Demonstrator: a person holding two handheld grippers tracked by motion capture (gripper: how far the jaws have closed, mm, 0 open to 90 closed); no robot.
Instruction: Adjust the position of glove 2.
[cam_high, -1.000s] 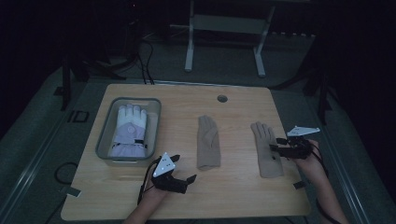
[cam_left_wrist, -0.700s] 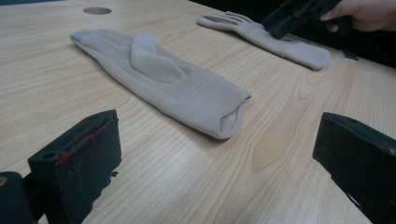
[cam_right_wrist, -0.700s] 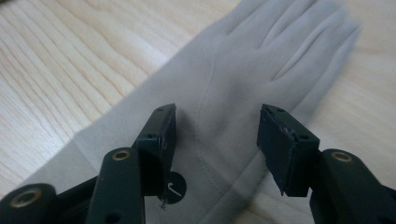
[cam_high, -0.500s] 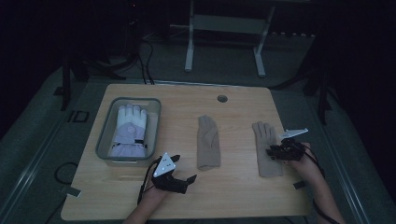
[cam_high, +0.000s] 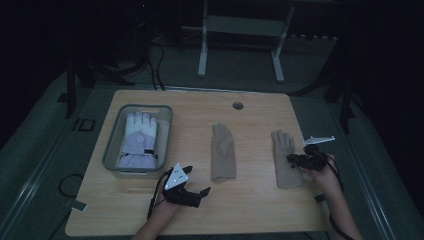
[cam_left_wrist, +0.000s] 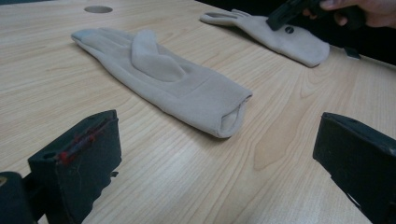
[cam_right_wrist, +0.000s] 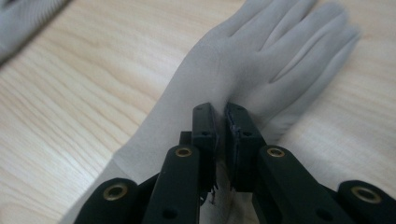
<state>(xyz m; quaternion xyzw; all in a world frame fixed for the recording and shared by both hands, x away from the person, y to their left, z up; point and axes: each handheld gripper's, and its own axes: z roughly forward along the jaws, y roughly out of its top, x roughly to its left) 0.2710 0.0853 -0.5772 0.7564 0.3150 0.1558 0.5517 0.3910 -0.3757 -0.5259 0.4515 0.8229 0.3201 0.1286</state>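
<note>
Two beige gloves lie flat on the wooden table. The middle glove lies untouched, cuff toward me. My right gripper rests on the right glove at its palm. Its jaws have just been closing and now pinch a fold of that glove's fabric. In the left gripper view the right gripper presses on the right glove. My left gripper sits near the table's front edge, jaws wide open and empty, pointing at the middle glove's cuff.
A grey bin at the left holds a white padded glove. A round hole sits in the tabletop at the back. A metal stand is on the dark floor behind the table.
The right gripper's jaws have come together on the right glove's palm, and it shifted slightly toward the glove. The left gripper and both gloves have stayed where they were.
</note>
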